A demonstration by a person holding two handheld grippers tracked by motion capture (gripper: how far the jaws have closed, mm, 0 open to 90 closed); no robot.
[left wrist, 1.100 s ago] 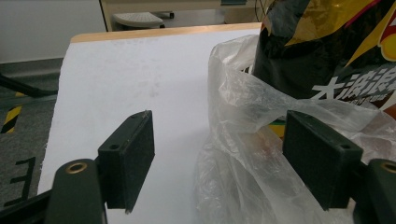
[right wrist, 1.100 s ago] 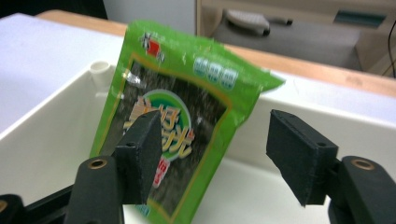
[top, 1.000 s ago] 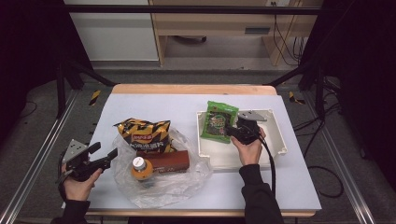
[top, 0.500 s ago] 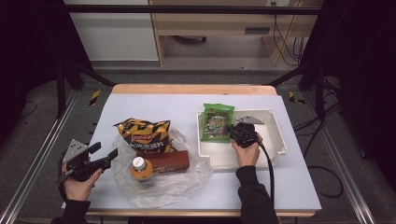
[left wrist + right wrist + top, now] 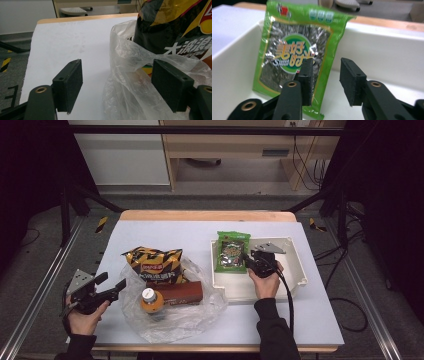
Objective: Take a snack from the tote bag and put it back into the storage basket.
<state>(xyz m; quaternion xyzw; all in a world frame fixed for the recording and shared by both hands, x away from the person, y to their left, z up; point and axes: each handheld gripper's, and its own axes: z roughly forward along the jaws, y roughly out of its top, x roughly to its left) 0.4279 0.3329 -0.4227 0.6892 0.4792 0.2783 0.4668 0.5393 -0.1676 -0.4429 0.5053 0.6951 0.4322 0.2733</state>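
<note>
Your right gripper (image 5: 325, 82) has just been opening again and stands partly open with nothing between the pads; the green packet (image 5: 294, 58) leans against the white tray's (image 5: 387, 52) wall, just beside one pad. Pull back carelessly and that pad could tip the packet flat; your left gripper (image 5: 117, 87) waits wide open and empty by the plastic bag (image 5: 130, 82).
</note>
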